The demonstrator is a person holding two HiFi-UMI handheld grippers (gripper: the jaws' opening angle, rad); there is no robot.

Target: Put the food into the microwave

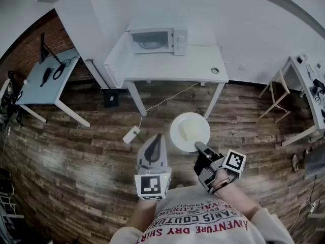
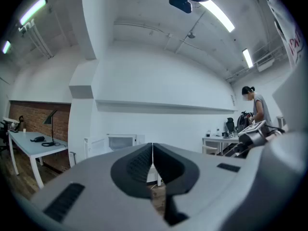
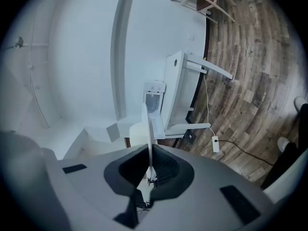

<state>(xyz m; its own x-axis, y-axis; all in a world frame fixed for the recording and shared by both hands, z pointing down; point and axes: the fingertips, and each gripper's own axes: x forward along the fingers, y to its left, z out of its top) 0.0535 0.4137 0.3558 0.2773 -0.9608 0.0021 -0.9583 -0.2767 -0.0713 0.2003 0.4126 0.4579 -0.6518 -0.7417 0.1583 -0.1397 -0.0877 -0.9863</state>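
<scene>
Holding the plate (image 1: 189, 123) by its near rim, the right gripper (image 1: 199, 148) has its jaws clamped on the rim, and the plate projects away from it toward the far side. The food (image 1: 188, 132), a pale piece, lies on the plate near its centre. The microwave (image 1: 155, 39) stands well apart, straight ahead and slightly left, on the far-left part of the white table (image 1: 203, 67); its door appears to stand open to the left. The left gripper (image 1: 155, 139), jaws together and empty, hangs just left of the plate. Open floor lies between; a power strip (image 1: 131, 135) and its cable lie to the left of that path. The table's near edge must be cleared before insertion.
</scene>
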